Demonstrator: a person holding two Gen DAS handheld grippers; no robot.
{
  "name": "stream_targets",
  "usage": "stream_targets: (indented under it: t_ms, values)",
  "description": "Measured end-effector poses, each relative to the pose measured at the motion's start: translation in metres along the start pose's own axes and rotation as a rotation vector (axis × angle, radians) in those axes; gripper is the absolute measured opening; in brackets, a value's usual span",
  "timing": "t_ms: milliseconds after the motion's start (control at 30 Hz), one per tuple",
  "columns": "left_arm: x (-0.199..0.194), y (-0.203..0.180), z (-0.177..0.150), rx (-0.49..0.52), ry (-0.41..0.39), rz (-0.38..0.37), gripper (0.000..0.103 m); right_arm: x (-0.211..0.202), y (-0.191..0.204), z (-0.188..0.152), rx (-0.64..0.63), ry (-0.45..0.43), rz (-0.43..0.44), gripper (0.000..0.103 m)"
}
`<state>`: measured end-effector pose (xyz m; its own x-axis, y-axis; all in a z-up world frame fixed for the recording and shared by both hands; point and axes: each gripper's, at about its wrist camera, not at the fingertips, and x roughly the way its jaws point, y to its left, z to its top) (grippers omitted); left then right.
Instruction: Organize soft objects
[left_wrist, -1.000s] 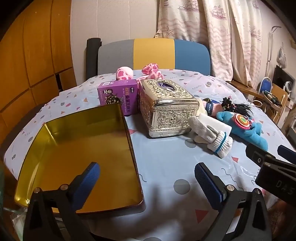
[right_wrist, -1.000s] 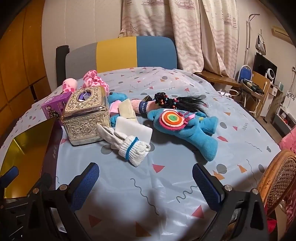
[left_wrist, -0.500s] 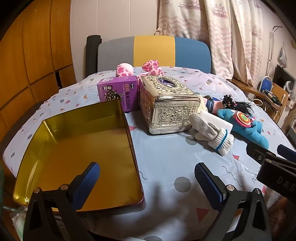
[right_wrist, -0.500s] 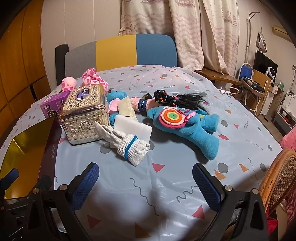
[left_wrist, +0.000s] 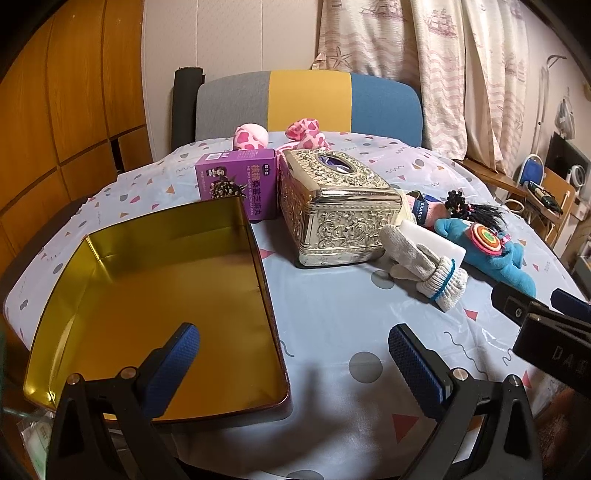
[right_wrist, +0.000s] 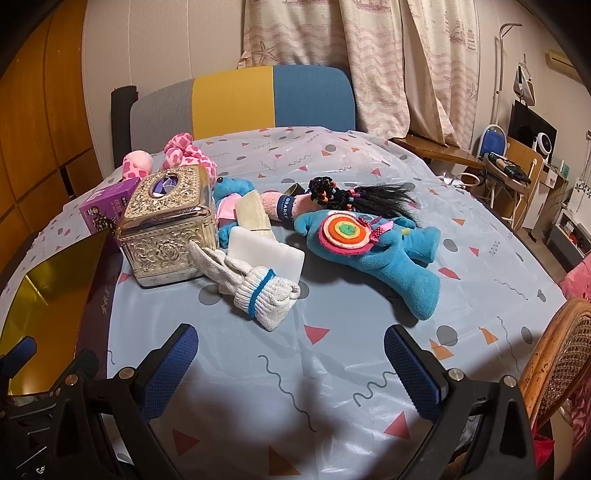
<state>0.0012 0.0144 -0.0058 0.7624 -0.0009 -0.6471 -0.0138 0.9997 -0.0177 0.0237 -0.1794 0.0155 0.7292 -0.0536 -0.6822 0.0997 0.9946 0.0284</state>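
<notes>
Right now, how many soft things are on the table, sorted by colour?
Blue: 2, big plush toy and small plush
Pink: 2, spotted plush, sock
White: 2, glove, sponge
Black: 1, hair piece
Total: 7

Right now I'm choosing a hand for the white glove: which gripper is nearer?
Right. The right gripper faces the white glove just ahead; the left gripper sits further left, by the gold tin.

White glove (right_wrist: 255, 286) and blue plush (right_wrist: 391, 251) lie flat, apart.
</notes>
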Motion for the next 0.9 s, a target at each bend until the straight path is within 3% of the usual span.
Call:
stream_targets:
  t_ms: [900]
  values:
    - [0.001, -0.009, -0.001, 0.033, 0.006, 0.000, 0.103, -0.001, -0.032, 0.015, 0.056, -0.022, -0.036, 0.103]
